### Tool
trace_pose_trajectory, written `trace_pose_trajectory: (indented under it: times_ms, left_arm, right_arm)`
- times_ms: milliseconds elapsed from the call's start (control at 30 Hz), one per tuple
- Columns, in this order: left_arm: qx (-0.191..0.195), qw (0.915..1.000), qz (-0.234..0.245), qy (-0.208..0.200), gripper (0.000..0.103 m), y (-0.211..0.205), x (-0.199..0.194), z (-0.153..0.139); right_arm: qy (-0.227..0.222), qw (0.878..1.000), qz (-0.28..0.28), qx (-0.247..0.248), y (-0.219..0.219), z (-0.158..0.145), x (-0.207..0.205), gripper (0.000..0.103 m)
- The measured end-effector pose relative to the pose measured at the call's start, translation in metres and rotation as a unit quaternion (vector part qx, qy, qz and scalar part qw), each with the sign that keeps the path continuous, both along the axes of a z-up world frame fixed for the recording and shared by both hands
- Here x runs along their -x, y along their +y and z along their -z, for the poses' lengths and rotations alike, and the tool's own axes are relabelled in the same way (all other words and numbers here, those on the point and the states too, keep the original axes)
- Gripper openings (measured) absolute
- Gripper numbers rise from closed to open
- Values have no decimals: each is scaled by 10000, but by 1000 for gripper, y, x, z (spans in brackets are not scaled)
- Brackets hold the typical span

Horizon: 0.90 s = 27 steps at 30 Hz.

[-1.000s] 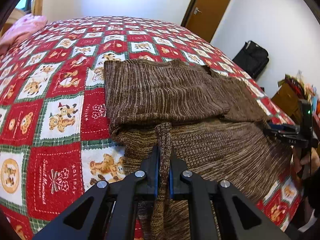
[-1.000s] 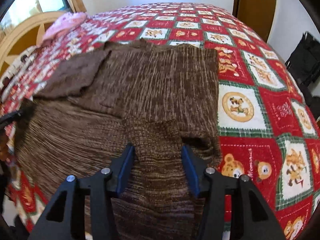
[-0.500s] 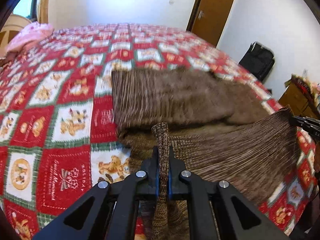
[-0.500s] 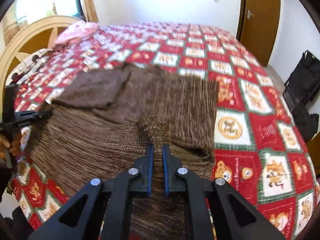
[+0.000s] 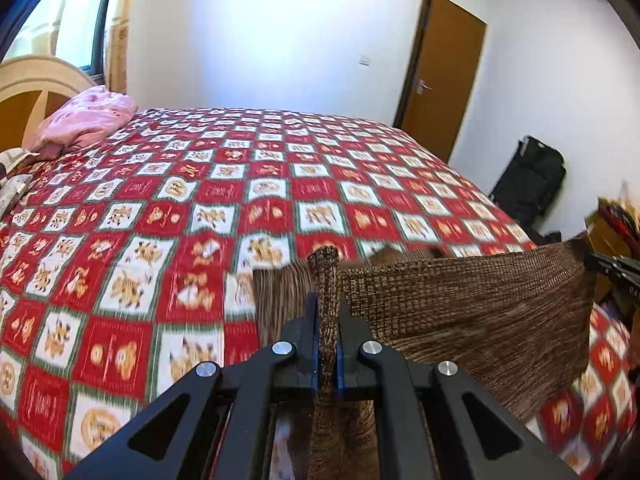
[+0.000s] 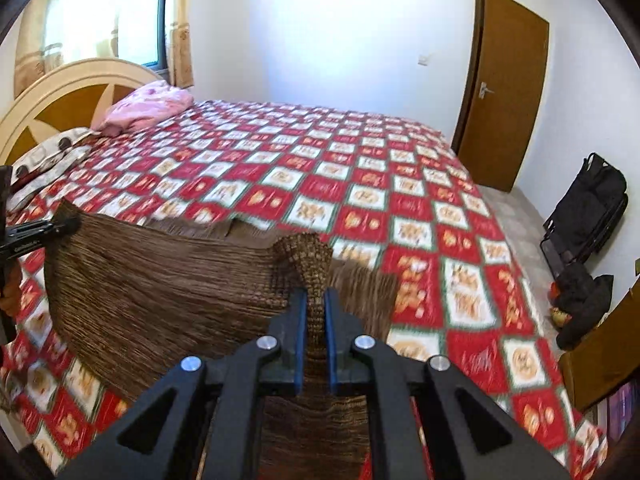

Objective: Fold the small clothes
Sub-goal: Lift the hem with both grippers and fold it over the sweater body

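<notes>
A brown knitted sweater [image 5: 472,312] is held up off the bed, its near edge stretched between my two grippers. My left gripper [image 5: 328,312] is shut on one corner of that edge, a tuft of knit sticking up between the fingers. My right gripper [image 6: 314,304] is shut on the other corner; the sweater [image 6: 168,280] hangs to its left. Each gripper shows at the far edge of the other's view: the right gripper [image 5: 612,270] and the left gripper [image 6: 40,232]. The sweater's far part lies on the bed behind the raised edge, mostly hidden.
The bed has a red, white and green patchwork quilt [image 5: 224,200]. A pink pillow [image 5: 84,120] lies by the headboard [image 6: 76,96]. A brown door [image 6: 504,100] and black bags [image 6: 592,208] stand to the right on the floor.
The right gripper has shut on the sweater's edge. Both grippers have lifted the near edge up off the bed, so the sweater now hangs stretched between them.
</notes>
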<state>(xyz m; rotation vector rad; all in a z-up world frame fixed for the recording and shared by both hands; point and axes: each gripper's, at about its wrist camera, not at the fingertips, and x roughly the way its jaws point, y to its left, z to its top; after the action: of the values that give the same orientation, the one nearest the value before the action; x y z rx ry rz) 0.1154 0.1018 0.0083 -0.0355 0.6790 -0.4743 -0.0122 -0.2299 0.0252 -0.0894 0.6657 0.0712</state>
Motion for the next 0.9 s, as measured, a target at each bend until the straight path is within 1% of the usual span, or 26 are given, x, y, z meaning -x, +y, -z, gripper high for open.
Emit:
trace_pose_trajectory:
  times_ms: [100,167,233,367,467,567,633,667,733,767,800,833,900]
  left_arm:
    - [-74,9998,-169,-38,5,-12,-26,2]
    - [-92,9997,-243,3,5,-20,-42,8]
    - [-148,9994,-300,44,5,-30,-57,16]
    - [-400,9979,-456,209,5,-50,-87,47]
    - [-667,9958,-479,412,5,-64,-101,77]
    - [-840,9936,-473,581,6,-72,-108,100]
    - [-811,9932,-523,649,6,-71,-111,102]
    - [-785,9933,-541,657,6,-70,-111,101]
    - [-780,9930,-561,690,7,-69,-113,102]
    - [-761,9926,-615,726,10,-68,-114,103]
    - [-727,9924,-653,754,14,-66,-115,102]
    - [-670,9922,-694,790,20,-63,-116,100]
    - [-640,9913,-793,837,23,-52,-115,93]
  right_arm:
    - [-135,9998,125,73,-3,1,-27,11]
    - [-153,9995,248,114,-3,11,-48,11]
    - [-91,9989,421,166,-3,27,-68,11]
    - [165,9970,756,-33,-15,63,-98,11]
    - [310,9952,926,58,-19,89,-110,11]
    - [543,9936,987,120,-22,111,-117,11]
    - [644,9925,1024,160,-24,122,-120,12]
    - [655,9923,1039,139,-26,124,-120,15]
    - [690,9920,1050,81,-29,125,-123,28]
    - [744,9913,1087,46,-32,127,-125,44]
    - [835,9902,1117,-105,-39,129,-127,57]
    - [828,9898,1119,-308,-46,126,-126,57]
    - [544,9874,1269,-773,-65,113,-114,57]
